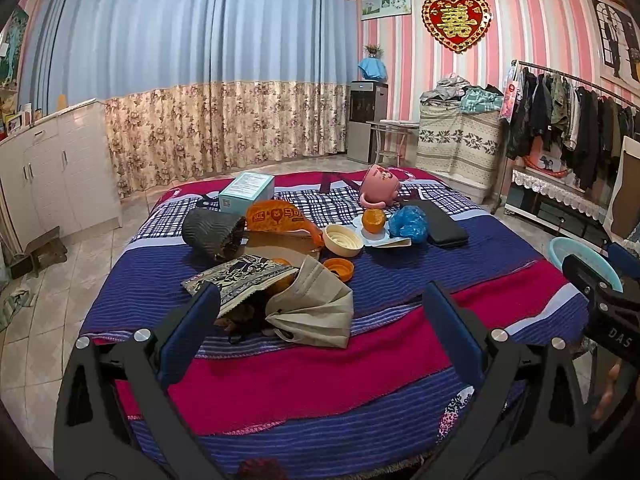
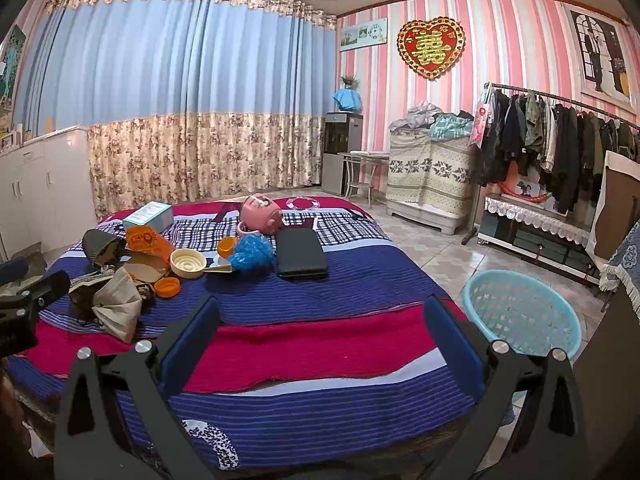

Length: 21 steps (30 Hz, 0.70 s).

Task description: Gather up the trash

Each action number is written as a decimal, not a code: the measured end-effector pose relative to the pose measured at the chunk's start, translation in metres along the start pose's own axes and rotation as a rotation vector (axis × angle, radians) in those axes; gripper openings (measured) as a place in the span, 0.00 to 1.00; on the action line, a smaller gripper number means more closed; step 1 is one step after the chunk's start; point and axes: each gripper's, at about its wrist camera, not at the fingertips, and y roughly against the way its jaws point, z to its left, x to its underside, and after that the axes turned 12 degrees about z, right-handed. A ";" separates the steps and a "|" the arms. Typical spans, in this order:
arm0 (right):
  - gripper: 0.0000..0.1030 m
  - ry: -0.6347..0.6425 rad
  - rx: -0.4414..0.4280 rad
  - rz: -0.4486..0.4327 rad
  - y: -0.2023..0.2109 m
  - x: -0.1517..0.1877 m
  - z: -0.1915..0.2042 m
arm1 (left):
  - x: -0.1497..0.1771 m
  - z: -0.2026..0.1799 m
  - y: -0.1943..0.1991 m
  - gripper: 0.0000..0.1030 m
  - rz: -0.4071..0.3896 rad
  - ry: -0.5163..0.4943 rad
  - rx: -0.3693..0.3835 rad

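Note:
Trash lies on the striped bed (image 1: pixel 360 360): a beige face mask (image 1: pixel 316 308), a patterned snack packet (image 1: pixel 240 280), an orange wrapper (image 1: pixel 276 218), an orange lid (image 1: pixel 339 269), a cream round lid (image 1: pixel 342 240), an orange peel (image 1: pixel 373 220) on white paper, and a crumpled blue plastic bag (image 1: pixel 408 222). My left gripper (image 1: pixel 320 308) is open, its fingers either side of the mask, just short of it. My right gripper (image 2: pixel 322 320) is open and empty above the bed's near edge. A light blue basket (image 2: pixel 524 312) stands on the floor right of the bed.
Also on the bed are a teal box (image 1: pixel 247 192), a dark quilted pouch (image 1: pixel 212 234), a tipped pink mug (image 1: pixel 378 188) and a black case (image 1: pixel 444 222). White cabinets (image 1: pixel 52 176) stand on the left, a clothes rack (image 2: pixel 560 144) on the right.

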 end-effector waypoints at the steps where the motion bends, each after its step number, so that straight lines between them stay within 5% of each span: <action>1: 0.96 -0.001 0.001 0.002 0.001 -0.003 0.002 | 0.000 -0.001 0.000 0.95 0.000 -0.002 0.000; 21: 0.96 0.002 0.000 0.003 0.000 -0.003 0.002 | -0.002 0.001 0.000 0.95 0.000 0.002 -0.004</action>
